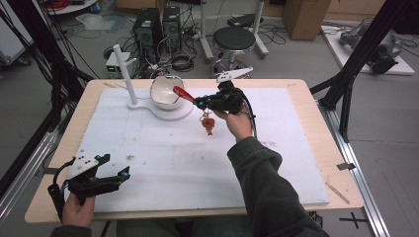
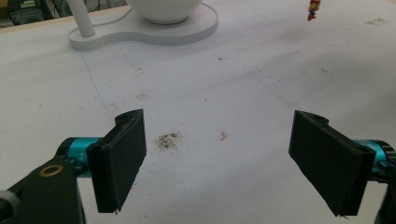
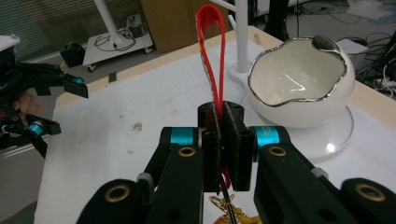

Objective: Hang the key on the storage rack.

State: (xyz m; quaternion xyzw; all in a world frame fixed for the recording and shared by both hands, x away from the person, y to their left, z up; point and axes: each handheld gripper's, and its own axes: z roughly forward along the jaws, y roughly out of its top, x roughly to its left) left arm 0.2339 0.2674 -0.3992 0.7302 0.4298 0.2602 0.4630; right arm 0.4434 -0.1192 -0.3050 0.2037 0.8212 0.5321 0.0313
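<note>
My right gripper [image 1: 199, 102] [image 3: 223, 140] is shut on a red strap loop [image 1: 182, 93] [image 3: 211, 51] that sticks out past its jaws toward the white egg-shaped bowl [image 1: 165, 92] [image 3: 299, 84]. A small red and gold charm [image 1: 207, 123] [image 3: 229, 212] hangs below the gripper, above the white mat; it also shows far off as a charm [image 2: 313, 9] in the left gripper view. The bowl sits on a white stand [image 1: 170, 112] [image 2: 140, 35] with an upright post [image 1: 123, 69] [image 3: 241, 37]. My left gripper [image 1: 114, 165] [image 2: 217, 163] rests open near the front left corner, nothing between its pads.
A white mat [image 1: 197, 163] covers the wooden table [image 1: 316, 128]. Small dirt marks [image 2: 167, 140] dot the mat. Behind the table stand a black stool [image 1: 233, 39], computer towers [image 1: 157, 27] and cables. A black frame post [image 1: 363, 44] rises at the right.
</note>
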